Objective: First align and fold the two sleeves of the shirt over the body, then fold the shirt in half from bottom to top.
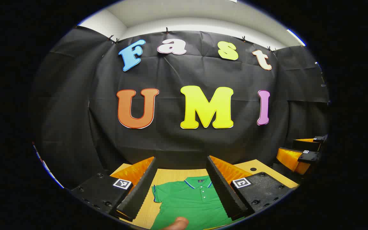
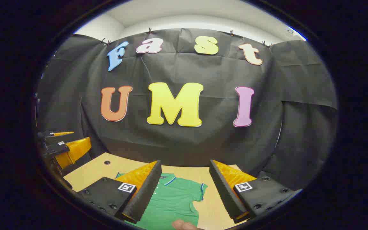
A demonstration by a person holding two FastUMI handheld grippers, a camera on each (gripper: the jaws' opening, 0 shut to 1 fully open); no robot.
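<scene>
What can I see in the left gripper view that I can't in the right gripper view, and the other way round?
The left gripper view takes in the shirt's left sleeve, with the right gripper off at its right edge. The right gripper view takes in the right sleeve, with the left gripper off at its left edge. Both share the green shirt lying flat, sleeves unfolded, on the wooden table, a fingertip at the bottom, and open fingers above the shirt.
</scene>
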